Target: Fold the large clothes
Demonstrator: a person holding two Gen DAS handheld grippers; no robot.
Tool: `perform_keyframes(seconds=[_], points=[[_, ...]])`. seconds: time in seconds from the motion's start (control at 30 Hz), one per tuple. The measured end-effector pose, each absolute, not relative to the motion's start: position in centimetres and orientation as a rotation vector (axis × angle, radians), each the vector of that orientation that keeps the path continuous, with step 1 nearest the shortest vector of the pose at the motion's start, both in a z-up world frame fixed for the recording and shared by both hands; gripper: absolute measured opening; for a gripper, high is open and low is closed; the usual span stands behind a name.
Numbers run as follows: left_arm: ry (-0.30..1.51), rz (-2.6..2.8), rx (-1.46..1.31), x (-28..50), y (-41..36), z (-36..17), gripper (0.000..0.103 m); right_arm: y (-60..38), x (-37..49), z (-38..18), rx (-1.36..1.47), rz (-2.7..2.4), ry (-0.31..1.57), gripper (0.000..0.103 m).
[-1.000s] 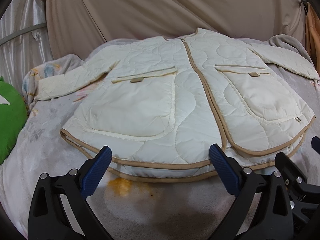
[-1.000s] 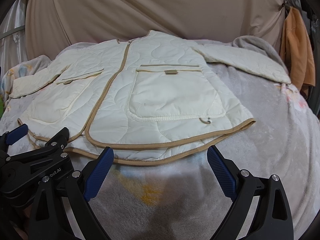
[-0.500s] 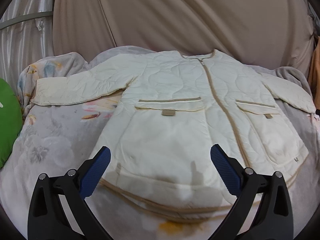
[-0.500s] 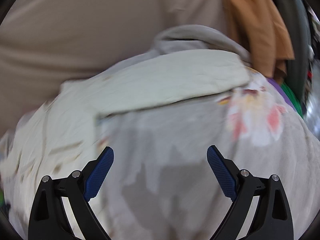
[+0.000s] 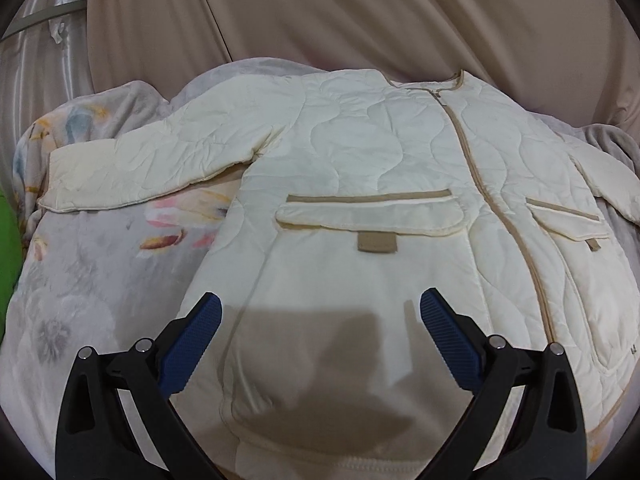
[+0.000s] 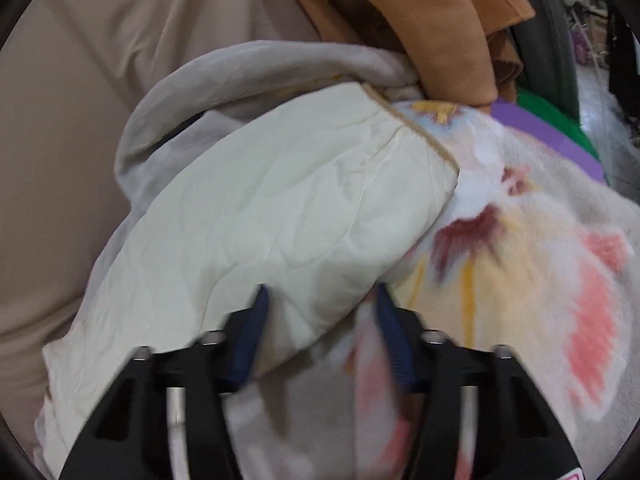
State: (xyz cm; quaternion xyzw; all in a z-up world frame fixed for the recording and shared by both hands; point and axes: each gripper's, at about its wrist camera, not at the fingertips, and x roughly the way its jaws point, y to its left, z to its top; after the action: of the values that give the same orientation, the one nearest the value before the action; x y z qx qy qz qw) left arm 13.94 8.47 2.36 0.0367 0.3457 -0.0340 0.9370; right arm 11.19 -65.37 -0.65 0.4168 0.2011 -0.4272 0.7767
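Low in both frames, the left gripper (image 5: 320,312) is held wide apart over the coat (image 5: 400,184); the right gripper (image 6: 320,304) is being closed around a sleeve (image 6: 280,216).

A big cream puffy jacket (image 5: 380,208) with tan trim lies flat, front up and zipped, on a flowery blanket (image 5: 92,280). Its sleeves (image 6: 280,216) stick out sideways.

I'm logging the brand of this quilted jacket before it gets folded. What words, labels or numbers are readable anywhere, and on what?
None are readable.
Tan tab under the jacket's pocket flap: blank as far as visible.
Small dark mark near the hem: too small to read.
Red-edged sticker on the right claw: cut off.
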Motion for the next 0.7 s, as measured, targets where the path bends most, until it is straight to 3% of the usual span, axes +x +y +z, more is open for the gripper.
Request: perform_keyframes(seconds=[0.03, 0.2, 0.4, 0.53, 0.7], points=[[0.698, -0.064, 0.085, 14.1, 8.5, 2.3, 0.096, -65.3, 11.8, 0.3, 0.879, -0.899, 0.425, 0.005], [0.672, -0.050, 0.112, 14.5, 8.5, 2.8, 0.095, -59.3, 16.4, 9.0, 0.661, -0.764, 0.280, 0.005], [0.636, -0.057, 0.112, 14.3, 8.4, 3.9, 0.095, -42.9, 26.5, 17.8, 0.366, -0.329, 0.261, 0.004], [0.617, -0.060, 0.115, 14.2, 8.4, 4.6, 0.095, -31.1, 34.1, 17.2, 0.227, -0.098, 0.357, 0.004], [0.625, -0.100, 0.054, 15.3, 9.5, 5.5, 0.095, -19.0, 41.7, 10.7, 0.070, 0.074, 0.553, 0.005]])
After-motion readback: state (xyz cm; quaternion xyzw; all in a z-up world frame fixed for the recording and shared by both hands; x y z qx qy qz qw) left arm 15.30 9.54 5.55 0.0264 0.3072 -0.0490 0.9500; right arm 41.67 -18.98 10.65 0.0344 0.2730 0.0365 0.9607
